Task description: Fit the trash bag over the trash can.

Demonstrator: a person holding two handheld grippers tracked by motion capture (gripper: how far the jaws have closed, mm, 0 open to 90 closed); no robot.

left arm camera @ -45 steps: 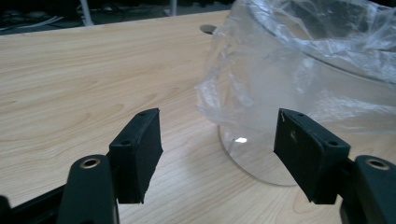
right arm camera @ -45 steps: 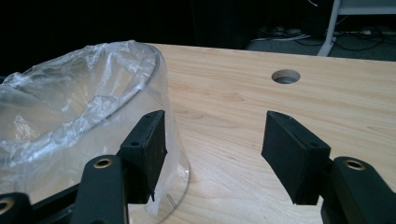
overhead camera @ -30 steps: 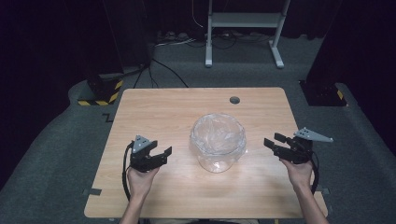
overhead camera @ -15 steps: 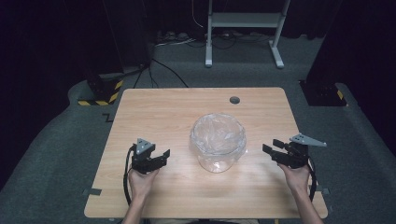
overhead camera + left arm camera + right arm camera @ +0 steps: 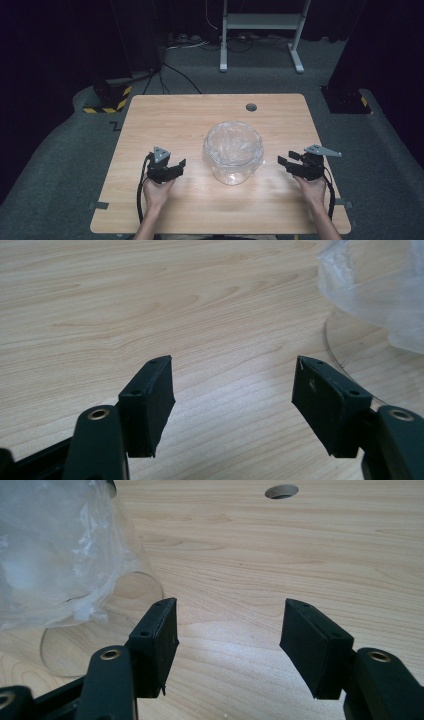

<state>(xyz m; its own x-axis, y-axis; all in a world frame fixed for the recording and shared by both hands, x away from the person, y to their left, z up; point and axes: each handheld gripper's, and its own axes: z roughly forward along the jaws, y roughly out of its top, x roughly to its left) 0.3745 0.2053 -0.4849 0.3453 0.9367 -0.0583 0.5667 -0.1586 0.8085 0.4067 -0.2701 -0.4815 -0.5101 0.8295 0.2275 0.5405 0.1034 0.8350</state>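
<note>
The glass bowl (image 5: 233, 155) with crinkled plastic inside looks fragile and slippery; best gripped at its rim. Both tongs, left (image 5: 172, 167) and right (image 5: 289, 164), stand apart, empty.

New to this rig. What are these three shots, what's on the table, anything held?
No robot here: a person holds a black two-jaw tool in each hand. The high view looks down on the light wooden table. On it stands a clear glass bowl with crumpled clear plastic film inside. The left tool and right tool flank it. Each of the other two pictures comes from a camera riding on one tool, looking along its jaws. Both stand open, holding nothing.
</note>
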